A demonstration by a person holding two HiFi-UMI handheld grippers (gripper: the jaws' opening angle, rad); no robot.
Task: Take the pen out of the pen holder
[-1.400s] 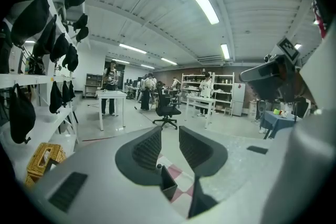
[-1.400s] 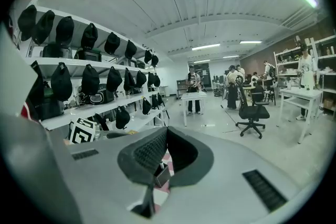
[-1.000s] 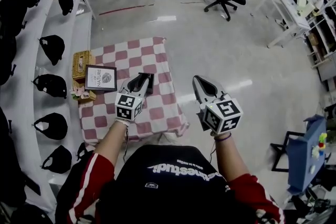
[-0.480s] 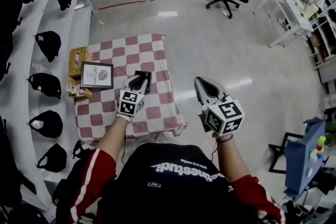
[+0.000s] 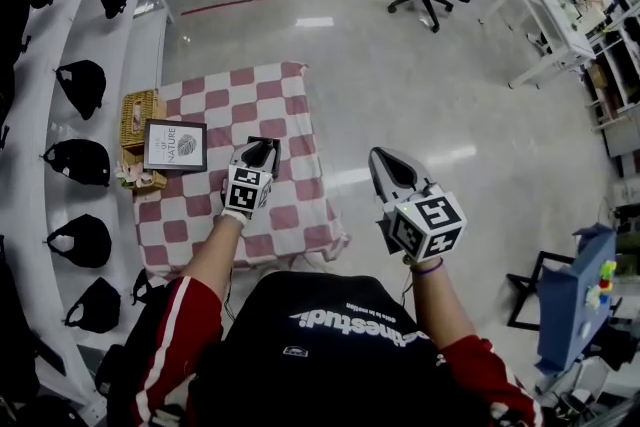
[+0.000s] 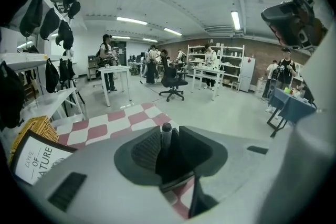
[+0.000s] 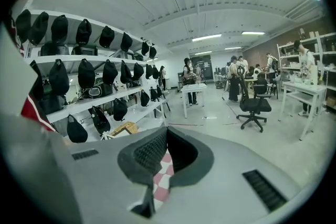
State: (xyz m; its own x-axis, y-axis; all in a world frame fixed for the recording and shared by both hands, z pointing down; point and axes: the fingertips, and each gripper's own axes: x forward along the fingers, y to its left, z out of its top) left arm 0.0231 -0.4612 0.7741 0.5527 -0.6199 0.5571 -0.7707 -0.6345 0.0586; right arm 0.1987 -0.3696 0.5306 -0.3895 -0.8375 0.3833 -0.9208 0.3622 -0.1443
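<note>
Left tongs (image 5: 256,153) were pinched on the pen (image 6: 166,134), which stood upright between the pads with its rounded top poking out. They hung over the checkered tabletop (image 5: 200,105) near its right edge, with the black pen holder (image 5: 270,144) just under the tips. Right tongs (image 7: 166,136) were closed on nothing, off the tabletop's right edge above the floor, and farther out I saw a framed print (image 5: 174,144) and a wicker basket (image 5: 140,105) along the left edge.

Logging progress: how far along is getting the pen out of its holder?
Done: left tongs shut on the pen. In hand: they sit over the black pen holder; whether the pen is clear can't be told. Left: lift it away. Right tongs shut, empty.
</note>
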